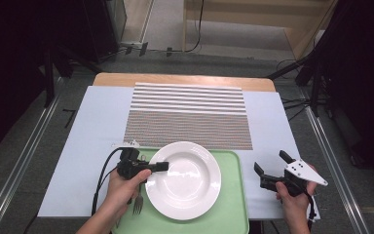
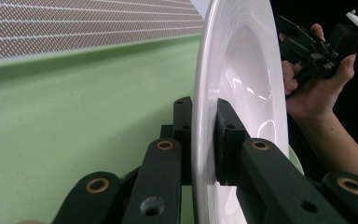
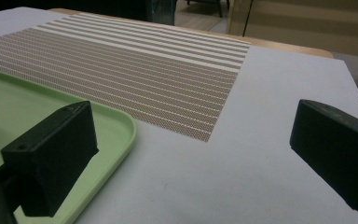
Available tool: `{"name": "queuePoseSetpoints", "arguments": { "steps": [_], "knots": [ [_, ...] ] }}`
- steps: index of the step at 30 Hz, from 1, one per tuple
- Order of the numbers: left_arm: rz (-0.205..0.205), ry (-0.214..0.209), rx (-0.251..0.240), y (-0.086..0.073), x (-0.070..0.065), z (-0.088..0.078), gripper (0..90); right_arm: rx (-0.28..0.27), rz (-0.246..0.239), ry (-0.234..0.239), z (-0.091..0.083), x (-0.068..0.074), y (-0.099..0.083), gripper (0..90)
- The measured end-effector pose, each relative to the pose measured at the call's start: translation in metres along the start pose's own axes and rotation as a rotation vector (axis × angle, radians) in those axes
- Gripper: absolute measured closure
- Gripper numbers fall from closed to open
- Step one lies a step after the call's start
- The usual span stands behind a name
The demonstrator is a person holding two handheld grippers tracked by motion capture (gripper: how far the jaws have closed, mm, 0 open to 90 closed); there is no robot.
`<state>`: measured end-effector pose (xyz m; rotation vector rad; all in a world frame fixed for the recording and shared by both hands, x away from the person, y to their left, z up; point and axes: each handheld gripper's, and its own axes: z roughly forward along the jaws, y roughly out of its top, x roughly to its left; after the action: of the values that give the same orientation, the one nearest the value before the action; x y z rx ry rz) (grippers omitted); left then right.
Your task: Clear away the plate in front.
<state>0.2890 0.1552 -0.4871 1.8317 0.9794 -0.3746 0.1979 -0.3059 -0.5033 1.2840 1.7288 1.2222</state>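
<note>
A white deep plate (image 1: 185, 180) rests on a light green tray (image 1: 233, 204). My left gripper (image 1: 161, 166) is shut on the plate's left rim. In the left gripper view the rim of the plate (image 2: 242, 88) stands edge-on between the two black pads (image 2: 228, 135), both pressed against it, with the tray (image 2: 74, 121) behind. To the right of the tray, my right gripper (image 1: 270, 161) is held just above the white table cover, open with nothing between its pads (image 3: 51, 158). A metal fork (image 1: 138, 201) lies on the tray under my left hand.
A brown and white striped placemat (image 1: 190, 114) lies beyond the tray on the white cover (image 1: 92, 146). The tray's rounded corner (image 3: 121, 123) sits just left of the right gripper. Dark stands and cables flank the table on both sides.
</note>
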Motion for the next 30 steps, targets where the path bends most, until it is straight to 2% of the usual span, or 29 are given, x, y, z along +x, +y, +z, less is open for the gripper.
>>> {"name": "queuePoseSetpoints", "arguments": {
  "steps": [5, 11, 19, 21, 26, 28, 29, 30],
  "knots": [
    [0.001, 0.0, 0.017, -0.004, 0.001, 0.001, 81.3, -0.001, -0.002, 0.001, 0.001, 0.0, 0.0, 0.0],
    [-0.007, -0.029, 0.053, -0.008, 0.001, 0.005, 81.1, 0.001, 0.0, 0.0, 0.001, 0.001, 0.0, 0.0],
    [-0.016, -0.024, 0.095, -0.005, 0.001, 0.011, 81.3, 0.001, -0.002, -0.003, 0.001, 0.001, 0.0, 0.0],
    [-0.016, -0.012, 0.108, -0.004, 0.0, 0.011, 81.6, 0.002, -0.001, -0.003, 0.001, 0.001, 0.0, 0.0],
    [0.03, 0.036, 0.145, -0.003, 0.0, 0.011, 79.7, -0.001, -0.007, -0.003, 0.0, 0.0, 0.0, 0.0],
    [0.045, 0.061, 0.16, -0.003, 0.0, 0.011, 77.1, 0.001, 0.0, -0.003, 0.0, 0.0, 0.0, 0.0],
    [0.06, 0.087, 0.17, -0.002, 0.0, 0.011, 75.7, 0.001, 0.002, -0.003, 0.0, 0.0, 0.0, 0.0],
    [0.065, 0.088, 0.173, -0.003, 0.0, 0.011, 74.2, 0.002, 0.001, -0.003, -0.001, 0.0, 0.0, 0.0]
  ]
}}
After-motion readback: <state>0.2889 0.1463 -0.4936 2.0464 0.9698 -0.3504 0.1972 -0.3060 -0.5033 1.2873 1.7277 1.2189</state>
